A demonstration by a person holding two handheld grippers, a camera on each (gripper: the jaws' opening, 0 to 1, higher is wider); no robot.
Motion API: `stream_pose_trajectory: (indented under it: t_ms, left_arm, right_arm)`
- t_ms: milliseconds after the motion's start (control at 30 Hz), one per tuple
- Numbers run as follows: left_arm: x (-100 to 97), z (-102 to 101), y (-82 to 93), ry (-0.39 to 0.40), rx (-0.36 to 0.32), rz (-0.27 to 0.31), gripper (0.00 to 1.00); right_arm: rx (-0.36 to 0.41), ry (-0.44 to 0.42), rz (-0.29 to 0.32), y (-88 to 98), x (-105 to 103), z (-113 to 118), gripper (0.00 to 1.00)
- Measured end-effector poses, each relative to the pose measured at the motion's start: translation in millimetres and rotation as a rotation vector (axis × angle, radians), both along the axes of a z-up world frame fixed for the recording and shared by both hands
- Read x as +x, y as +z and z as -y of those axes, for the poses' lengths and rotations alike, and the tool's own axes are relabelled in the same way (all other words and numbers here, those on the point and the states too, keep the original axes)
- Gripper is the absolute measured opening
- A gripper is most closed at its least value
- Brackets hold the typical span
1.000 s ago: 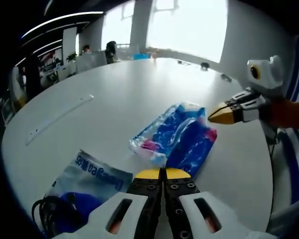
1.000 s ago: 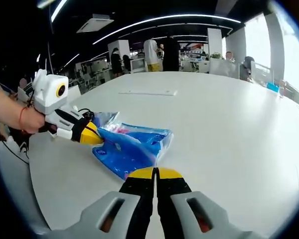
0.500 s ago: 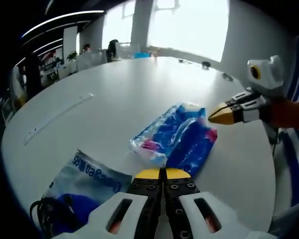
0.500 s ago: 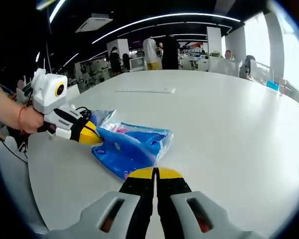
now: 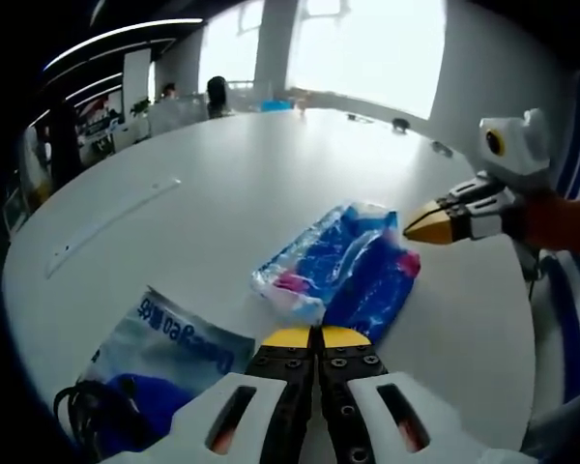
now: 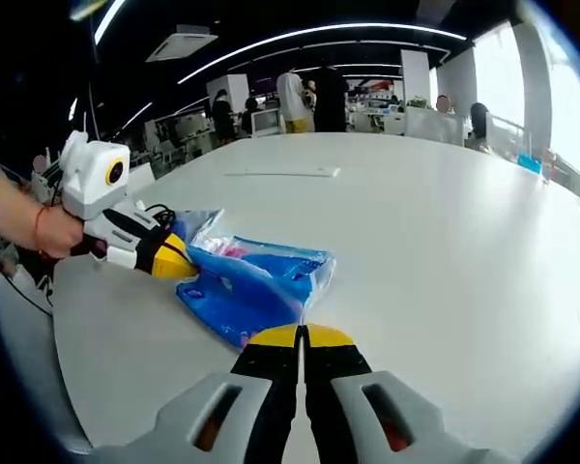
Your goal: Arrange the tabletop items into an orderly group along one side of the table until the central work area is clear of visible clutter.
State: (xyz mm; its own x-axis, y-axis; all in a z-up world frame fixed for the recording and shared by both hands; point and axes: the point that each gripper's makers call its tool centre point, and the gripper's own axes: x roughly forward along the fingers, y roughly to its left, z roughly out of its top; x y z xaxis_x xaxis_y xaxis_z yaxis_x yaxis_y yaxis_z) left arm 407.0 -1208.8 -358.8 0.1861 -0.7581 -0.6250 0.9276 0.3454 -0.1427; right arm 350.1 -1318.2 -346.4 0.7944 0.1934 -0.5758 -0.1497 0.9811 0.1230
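Two blue plastic packets (image 5: 343, 261) with pink patches lie side by side on the white round table (image 5: 232, 174); the same packets (image 6: 256, 280) lie just ahead of my right gripper (image 6: 304, 335), which is shut and empty. My left gripper (image 5: 317, 336) is shut too, its tips just short of the packets. A clear bag (image 5: 159, 362) with blue contents and a black cable (image 5: 101, 420) lies to its left. The right gripper (image 5: 430, 224) reaches in from the right, tips at the packets' far end. The left gripper (image 6: 174, 263) comes in from the left, touching or nearly touching the packets.
A long clear ruler (image 5: 111, 227) lies on the table's left part, also seen as a ruler (image 6: 280, 174) farther back. Small dark objects (image 5: 398, 127) sit near the table's far edge. People stand at desks (image 6: 309, 101) beyond the table. Wide bare tabletop stretches beyond the packets.
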Motion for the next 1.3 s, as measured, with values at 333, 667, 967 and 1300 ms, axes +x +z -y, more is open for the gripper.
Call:
stream_pose_trajectory:
  t_ms: [333, 667, 967, 1300]
  left_arm:
    - [-1.2, 1.0, 0.5, -0.003, 0.001, 0.007, 0.00]
    - [-3.9, 0.1, -1.2, -0.009, 0.009, 0.002, 0.01]
    - [-3.2, -0.4, -1.7, -0.008, 0.008, -0.001, 0.05]
    - [-3.4, -0.5, -0.6, -0.008, 0.001, -0.008, 0.07]
  right_arm:
    - [0.014, -0.012, -0.002, -2.9, -1.1, 2.7, 0.00]
    - [0.043, -0.015, -0.003, -2.9, -1.9, 1.0, 0.00]
    - [0.056, -0.018, -0.014, -5.0, -3.1, -1.7, 0.08]
    - [0.052, -0.018, -0.026, -7.8, -3.5, -2.8, 0.10]
